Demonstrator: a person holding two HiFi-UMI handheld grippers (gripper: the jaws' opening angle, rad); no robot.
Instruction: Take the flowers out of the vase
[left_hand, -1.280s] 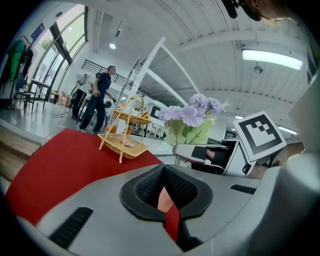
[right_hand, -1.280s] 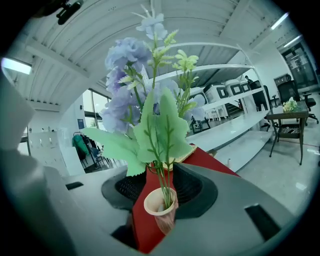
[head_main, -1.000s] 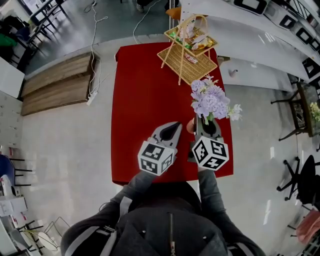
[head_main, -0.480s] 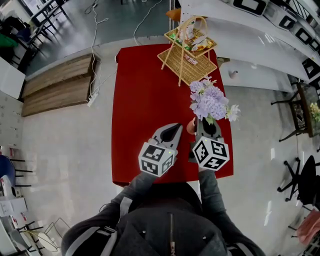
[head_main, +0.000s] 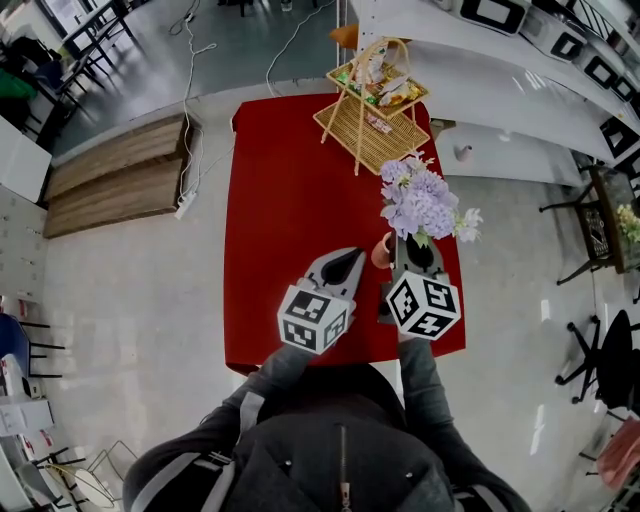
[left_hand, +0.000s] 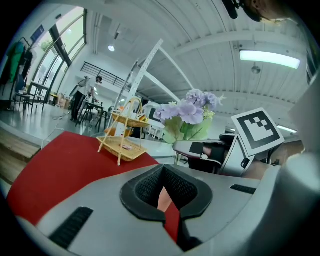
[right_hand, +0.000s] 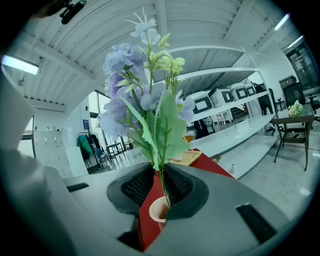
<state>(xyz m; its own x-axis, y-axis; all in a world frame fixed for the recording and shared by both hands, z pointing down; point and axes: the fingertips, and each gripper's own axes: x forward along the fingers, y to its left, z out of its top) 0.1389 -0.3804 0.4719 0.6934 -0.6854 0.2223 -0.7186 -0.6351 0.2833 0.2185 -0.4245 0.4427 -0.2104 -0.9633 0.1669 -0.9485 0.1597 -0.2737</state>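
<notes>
Nearest the person, the left gripper (head_main: 345, 262) hovers low over the red table (head_main: 285, 190) with its jaws drawn together on nothing; its own view shows only a sliver of cloth through the hollow of the pads, and it plays no part yet. Just beside it, the right gripper (head_main: 412, 252) is where the change is. Its jaws have just been closing, and in the right gripper view they now stand narrowed round the green stems of the flowers (right_hand: 145, 100), which rise through the hollow between the pads directly above the mouth of the small terracotta vase (right_hand: 159, 210). The stems look pinched against the right-hand pad rather than loose, though the contact is thin and I judge it so rather than see it plainly. In the head view the lilac flowers (head_main: 422, 205) and the vase (head_main: 381, 252) sit almost exactly where they did a second ago, stems still down in the vase, so the grasp seems made and the lift not yet begun. That leaves a straight upward pull as the likely next step, and since the vase is light and unheld, it may ride up or tip with the stems. Farther along the table, well apart from all this, the wicker tiered stand (head_main: 375, 100) holds small packets at the far edge.
</notes>
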